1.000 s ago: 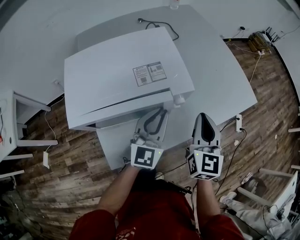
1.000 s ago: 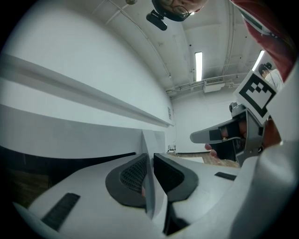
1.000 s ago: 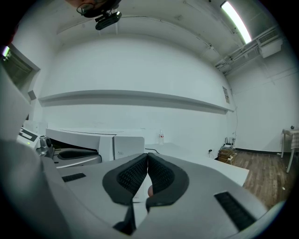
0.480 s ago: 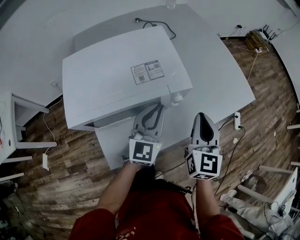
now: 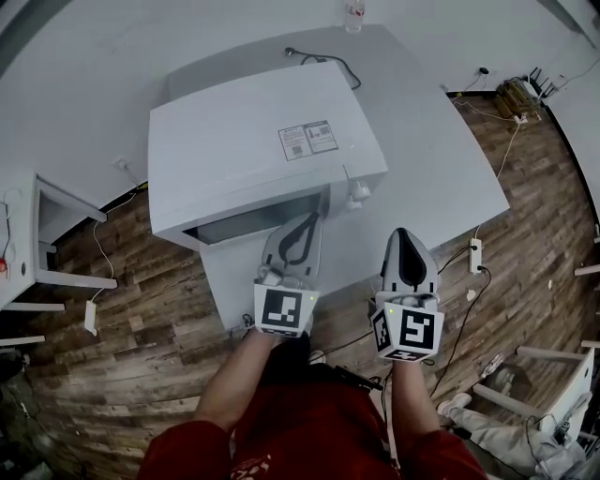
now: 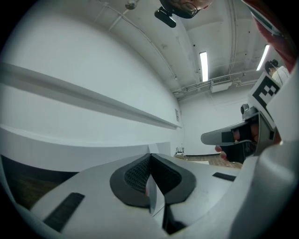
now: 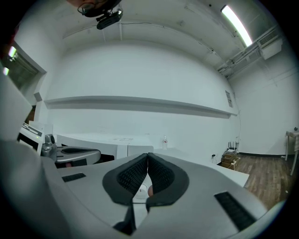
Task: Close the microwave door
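Observation:
A white microwave (image 5: 253, 141) stands on a white table (image 5: 450, 159). Its door (image 5: 258, 220) lies flush along the front, where a dark strip of window shows from above. Two control knobs (image 5: 359, 192) stick out at the front right corner. My left gripper (image 5: 305, 223) is shut and holds nothing, its tips right at the door's right end. In its own view my left gripper (image 6: 150, 161) has its pads pressed together against a white surface. My right gripper (image 5: 405, 236) is shut and empty, hovering over the table right of the microwave. Its own view shows my right gripper (image 7: 148, 161) level, with the microwave (image 7: 112, 140) behind.
A bottle (image 5: 353, 11) stands at the table's far edge, with a black cable (image 5: 328, 61) behind the microwave. White furniture (image 5: 37, 234) sits to the left. On the wooden floor at the right lies a power strip (image 5: 475, 255) with cords.
The door has swung from ajar to flush with the microwave's front. My left gripper's jaws have closed, and both grippers have edged forward.

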`<state>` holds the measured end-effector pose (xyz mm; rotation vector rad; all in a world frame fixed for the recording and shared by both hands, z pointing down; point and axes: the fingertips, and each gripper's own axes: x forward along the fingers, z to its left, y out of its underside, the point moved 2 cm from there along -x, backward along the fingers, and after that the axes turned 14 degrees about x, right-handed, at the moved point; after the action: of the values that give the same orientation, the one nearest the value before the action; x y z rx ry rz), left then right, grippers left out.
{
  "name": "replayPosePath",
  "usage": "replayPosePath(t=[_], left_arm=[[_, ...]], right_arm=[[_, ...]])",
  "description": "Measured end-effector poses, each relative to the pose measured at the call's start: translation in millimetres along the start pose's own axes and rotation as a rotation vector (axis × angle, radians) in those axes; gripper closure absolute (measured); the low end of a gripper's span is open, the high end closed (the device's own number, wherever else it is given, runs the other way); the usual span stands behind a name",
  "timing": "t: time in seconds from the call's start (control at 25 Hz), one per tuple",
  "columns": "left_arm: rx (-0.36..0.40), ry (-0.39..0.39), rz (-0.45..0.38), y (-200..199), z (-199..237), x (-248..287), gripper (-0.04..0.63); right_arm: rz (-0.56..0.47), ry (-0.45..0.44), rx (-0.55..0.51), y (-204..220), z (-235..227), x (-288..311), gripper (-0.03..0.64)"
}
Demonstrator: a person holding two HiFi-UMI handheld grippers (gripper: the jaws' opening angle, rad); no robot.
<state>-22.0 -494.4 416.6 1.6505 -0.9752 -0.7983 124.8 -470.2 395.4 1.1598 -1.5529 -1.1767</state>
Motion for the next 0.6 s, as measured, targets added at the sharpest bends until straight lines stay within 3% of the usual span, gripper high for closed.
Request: replayPosePath(t=[0.6], left_arm=[[0.046, -0.289, 0.098, -53, 46, -155, 0.569]], right_arm=[[-0.055, -0.267, 0.003, -12, 113, -66, 0.589]])
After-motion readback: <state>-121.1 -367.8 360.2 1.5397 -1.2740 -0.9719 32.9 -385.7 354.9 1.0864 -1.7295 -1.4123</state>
